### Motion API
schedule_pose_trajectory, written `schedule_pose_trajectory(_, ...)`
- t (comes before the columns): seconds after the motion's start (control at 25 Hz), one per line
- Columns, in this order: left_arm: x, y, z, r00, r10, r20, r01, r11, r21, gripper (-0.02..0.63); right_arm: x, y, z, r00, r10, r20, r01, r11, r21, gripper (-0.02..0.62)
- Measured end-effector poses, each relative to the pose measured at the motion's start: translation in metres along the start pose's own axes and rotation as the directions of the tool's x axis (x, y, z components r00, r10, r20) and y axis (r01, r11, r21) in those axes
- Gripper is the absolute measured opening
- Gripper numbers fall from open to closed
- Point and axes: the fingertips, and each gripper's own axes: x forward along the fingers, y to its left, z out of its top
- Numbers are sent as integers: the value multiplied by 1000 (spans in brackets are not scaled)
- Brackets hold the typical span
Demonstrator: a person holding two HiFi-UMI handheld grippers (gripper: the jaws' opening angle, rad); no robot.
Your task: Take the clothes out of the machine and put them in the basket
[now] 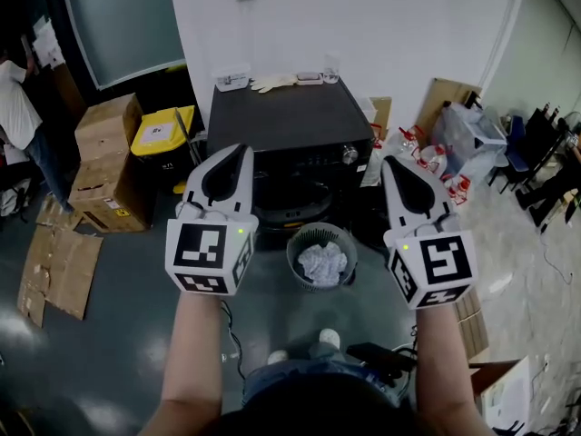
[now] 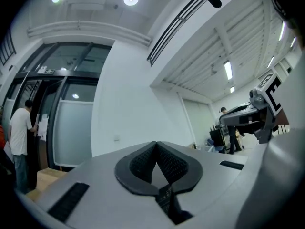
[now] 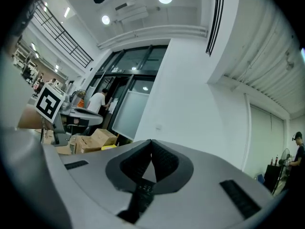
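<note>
Pointing forward side by side above the floor, the left gripper point(image 1: 240, 149) and the right gripper point(image 1: 389, 163) each have their jaws pressed together with nothing between them, as both gripper views confirm. Beyond and between them, on the floor, stands the round basket point(image 1: 295, 244) with a crumpled pale cloth point(image 1: 323, 263) inside, just in front of the black machine point(image 1: 286, 116). Farther left are a yellow-lidded bin point(image 1: 162, 131) and cardboard boxes point(image 1: 107, 127), with the white wall point(image 1: 363, 16) behind.

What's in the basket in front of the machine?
A crumpled pale cloth lies in the basket. It covers the bottom, so anything beneath it cannot be seen.
</note>
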Motion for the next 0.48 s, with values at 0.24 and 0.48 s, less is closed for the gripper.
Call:
schedule_pose_trajectory(0.24,7,-2,1,999,31,-10,-30,999,35,2,3,-8,-7,1000,-2,-13,2,1000,-26,2)
schedule_pose_trajectory(0.48,10,5,4,998,55,-3,-55,998,42,2,8,-12,-12,999,-25,-20,24,999,-21,2)
